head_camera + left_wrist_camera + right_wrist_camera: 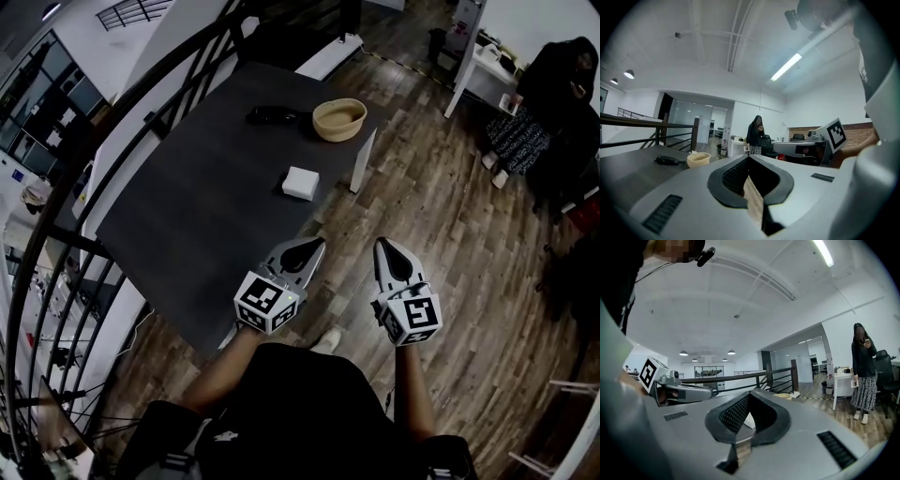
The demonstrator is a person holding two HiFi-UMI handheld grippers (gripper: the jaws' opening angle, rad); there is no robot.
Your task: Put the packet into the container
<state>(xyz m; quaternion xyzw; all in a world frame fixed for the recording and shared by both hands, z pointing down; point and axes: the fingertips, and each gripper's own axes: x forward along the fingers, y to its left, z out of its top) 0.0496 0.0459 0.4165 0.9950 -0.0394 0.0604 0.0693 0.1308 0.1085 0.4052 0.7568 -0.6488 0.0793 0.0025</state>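
Floor point(441, 216): wood planks are running under the whole scene; the person holding the tools is standing on them at the bench's near corner.
Bench point(216, 206): a dark grey top is carrying three things, all on its far half.
Railing point(56, 234): black bars are curving along the bench's left side in the head view.
Bystander point(862, 366): a person in dark clothes is standing by a white desk, well apart from the bench.
Left hand-held gripper point(317, 244): it is hovering over the bench's near edge with its jaws pressed together at the tips and gripping nothing; only floor is showing through the gap behind the tips.
Right hand-held gripper point(382, 246): it is hanging over the floor just beside the left one, with jaws closed tip to tip and empty.
Container point(328, 127): a beige bowl is sitting upright near the bench's far right corner.
Black object point(272, 115): it is lying just left of the container; its kind is too small to tell.
Packet point(300, 182): a white packet is lying flat on the bench near the right edge, between the container and the grippers, apart from both and outside the container.
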